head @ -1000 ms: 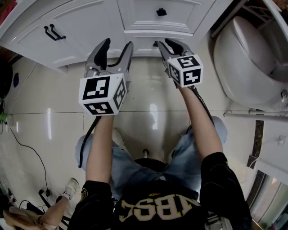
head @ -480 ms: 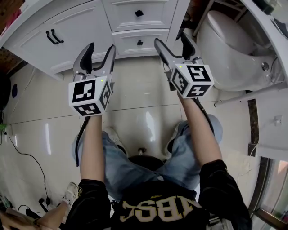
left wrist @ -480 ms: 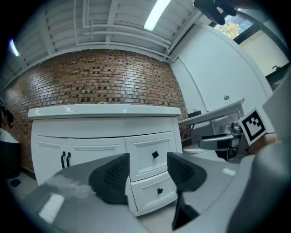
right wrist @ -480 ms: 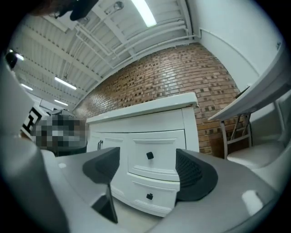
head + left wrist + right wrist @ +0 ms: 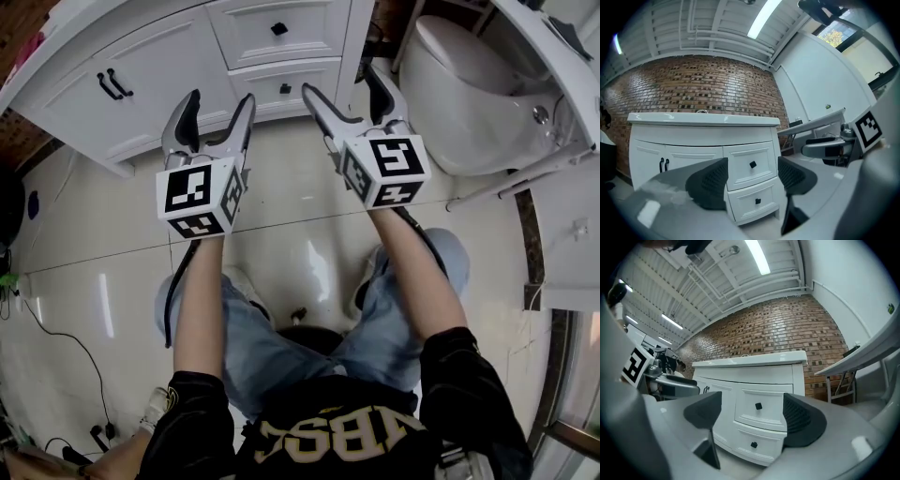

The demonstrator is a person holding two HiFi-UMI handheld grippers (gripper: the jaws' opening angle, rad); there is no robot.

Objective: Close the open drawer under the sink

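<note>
The lower drawer (image 5: pixel 284 89) of the vanity (image 5: pixel 159 56) is seen flush with the front, just under the upper drawer (image 5: pixel 277 28), so the closing is judged as done. The left gripper (image 5: pixel 220 98) is held spread and empty in front of the vanity. The jaws of the right gripper (image 5: pixel 340 82) are opening, with nothing between them. Probably only a check of the drawer edge is needed. Free floor (image 5: pixel 281 197) is left before the vanity, and the toilet (image 5: pixel 469 84) stands near its right side.
</note>
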